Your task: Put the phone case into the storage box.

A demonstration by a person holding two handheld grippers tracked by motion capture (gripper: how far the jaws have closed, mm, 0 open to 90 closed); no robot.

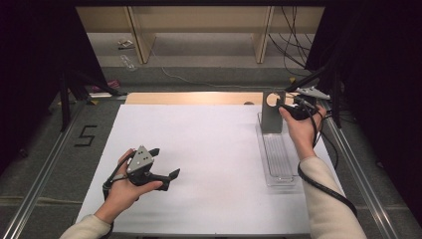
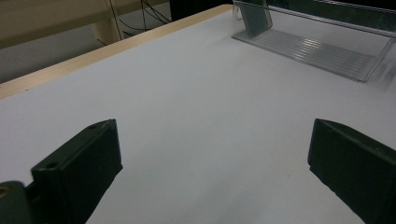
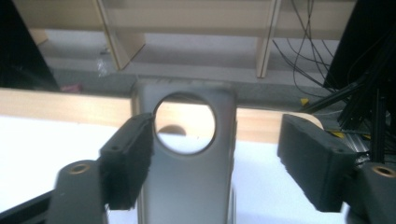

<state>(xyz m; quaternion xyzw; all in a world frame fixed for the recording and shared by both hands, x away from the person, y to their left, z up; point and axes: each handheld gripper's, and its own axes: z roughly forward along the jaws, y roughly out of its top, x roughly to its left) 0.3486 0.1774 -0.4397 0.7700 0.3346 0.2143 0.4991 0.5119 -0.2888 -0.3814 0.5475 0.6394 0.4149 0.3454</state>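
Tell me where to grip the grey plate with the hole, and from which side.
Grip the grey plate by its two upright side edges, just below the hole, coming from the person's side. It stands upright at the far end of the clear tray, its flat face toward the right gripper, whose open jaws already straddle it.

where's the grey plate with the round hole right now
In the high view the grey plate stands upright at the far end of the clear tray, on the table's right side by its far edge. The right gripper is beside it, jaws open around it.
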